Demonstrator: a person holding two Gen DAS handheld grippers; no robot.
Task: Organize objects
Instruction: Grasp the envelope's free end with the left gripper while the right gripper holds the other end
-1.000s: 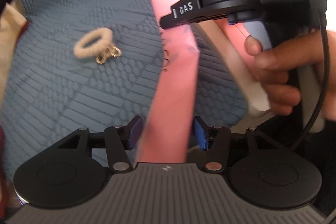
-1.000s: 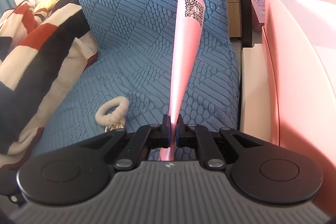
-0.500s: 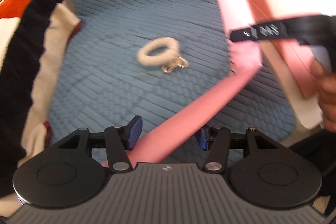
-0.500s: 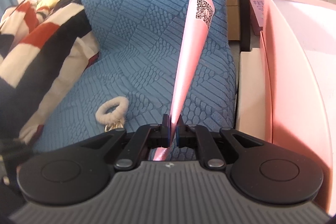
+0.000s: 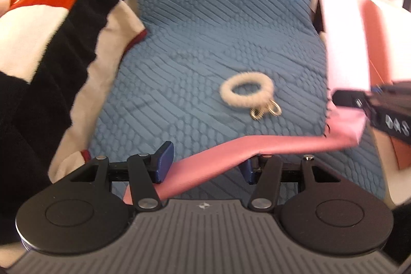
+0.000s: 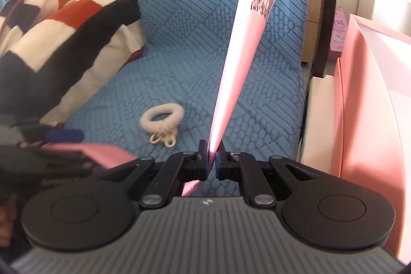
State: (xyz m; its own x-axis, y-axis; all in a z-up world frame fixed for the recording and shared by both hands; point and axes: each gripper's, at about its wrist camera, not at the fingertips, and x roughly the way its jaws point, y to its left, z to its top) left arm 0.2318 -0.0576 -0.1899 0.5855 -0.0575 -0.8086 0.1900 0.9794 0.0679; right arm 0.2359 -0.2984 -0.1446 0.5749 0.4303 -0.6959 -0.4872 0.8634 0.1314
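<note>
Blue textured seat cover lies beneath both grippers. Right gripper is clamped on a flat pink bag rising ahead of it; the bag's other end passes between the left gripper's parted jaws, unpinched. Just beyond lies a cream hair tie; left, a striped blanket.

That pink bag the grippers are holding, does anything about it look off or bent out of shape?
Yes. The pink bag is sharply creased beside the right gripper, which pinches it shut, so one half stands up and the other runs sideways through the left gripper, whose pads are not pressing on it.
</note>
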